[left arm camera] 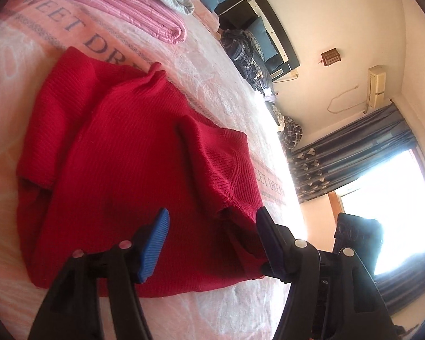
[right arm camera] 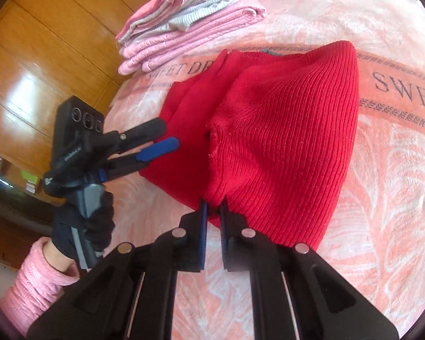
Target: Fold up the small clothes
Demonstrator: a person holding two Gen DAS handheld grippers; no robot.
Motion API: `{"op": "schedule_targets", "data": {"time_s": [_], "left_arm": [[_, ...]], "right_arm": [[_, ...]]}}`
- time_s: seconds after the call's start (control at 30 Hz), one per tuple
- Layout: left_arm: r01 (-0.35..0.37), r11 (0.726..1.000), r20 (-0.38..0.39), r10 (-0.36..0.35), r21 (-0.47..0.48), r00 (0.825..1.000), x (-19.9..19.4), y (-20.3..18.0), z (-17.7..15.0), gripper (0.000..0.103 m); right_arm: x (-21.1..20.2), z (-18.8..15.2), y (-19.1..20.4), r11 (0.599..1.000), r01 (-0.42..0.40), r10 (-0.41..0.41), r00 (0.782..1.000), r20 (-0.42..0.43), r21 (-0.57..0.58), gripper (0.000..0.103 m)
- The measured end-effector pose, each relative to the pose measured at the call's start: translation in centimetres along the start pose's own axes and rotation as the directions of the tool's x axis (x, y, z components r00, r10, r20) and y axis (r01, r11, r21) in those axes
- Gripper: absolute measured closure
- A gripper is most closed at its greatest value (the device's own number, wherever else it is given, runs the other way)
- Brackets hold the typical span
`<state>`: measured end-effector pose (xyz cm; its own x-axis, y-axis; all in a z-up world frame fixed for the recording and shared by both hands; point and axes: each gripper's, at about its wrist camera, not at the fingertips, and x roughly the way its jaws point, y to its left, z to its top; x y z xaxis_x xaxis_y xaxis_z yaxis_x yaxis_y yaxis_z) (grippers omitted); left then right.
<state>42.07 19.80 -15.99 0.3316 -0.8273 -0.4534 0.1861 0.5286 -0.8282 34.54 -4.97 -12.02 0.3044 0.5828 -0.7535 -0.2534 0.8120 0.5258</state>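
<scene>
Nearest in the right wrist view, the right gripper (right arm camera: 213,209) has its two fingers drawn almost together, pinching a fold of the red sweater (right arm camera: 283,130) at the hem closest to the camera. The knit rises from that pinch in a lifted ridge, so this part of the sweater is raised off the blanket (right arm camera: 382,187) while the rest lies on it.

In the left wrist view, the left gripper (left arm camera: 212,226) stands wide open with nothing between its fingers. The blue-padded finger (left arm camera: 153,249) hovers over the body of the sweater (left arm camera: 121,155), and the other finger is at the sweater's near right edge, by a short sleeve; whether it touches the cloth cannot be told. From the right wrist view the same left gripper (right arm camera: 167,136) points at the sweater's left edge, held by a hand in a dark glove (right arm camera: 82,226) with a pink sleeve (right arm camera: 34,283) at the wrist.

The sweater lies spread across the middle of the pink blanket, partly covering a printed band of lettering.

Farther back, near the blanket's far edge, sits a stack of folded clothes (right arm camera: 184,36), pink and grey, apart from the sweater. Beyond the bed are a wooden wardrobe (right arm camera: 42,42), blue curtains (left arm camera: 354,155) and a bright window (left arm camera: 396,198).
</scene>
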Motion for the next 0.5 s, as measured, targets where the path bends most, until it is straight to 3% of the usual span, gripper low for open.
{"op": "schedule_targets", "data": {"time_s": [0.07, 0.23, 0.4, 0.5], "left_arm": [[0.061, 0.996, -0.014, -0.062, -0.065, 0.998, 1.8, 0.2, 0.2, 0.036], [0.135, 0.976, -0.032, -0.142, -0.173, 0.989, 6.4, 0.8, 0.4, 0.034], [0.203, 0.955, -0.024, -0.213, -0.215, 0.977, 10.0, 0.3, 1.1, 0.034], [0.212, 0.959, -0.044, -0.224, -0.19, 0.973, 11.8, -0.6, 1.8, 0.035]], "right_arm": [[-1.0, 0.0, -0.2, 1.0, -0.018, 0.018, 1.0, 0.018, 0.002, 0.097], [-2.7, 0.0, -0.6, 0.998, -0.061, 0.061, 0.997, 0.048, -0.001, 0.097], [-4.5, -0.3, -1.2, 0.994, -0.107, 0.108, 0.991, 0.081, -0.005, 0.097], [-4.9, -0.5, -1.7, 0.992, -0.126, 0.125, 0.988, 0.091, 0.002, 0.097]]}}
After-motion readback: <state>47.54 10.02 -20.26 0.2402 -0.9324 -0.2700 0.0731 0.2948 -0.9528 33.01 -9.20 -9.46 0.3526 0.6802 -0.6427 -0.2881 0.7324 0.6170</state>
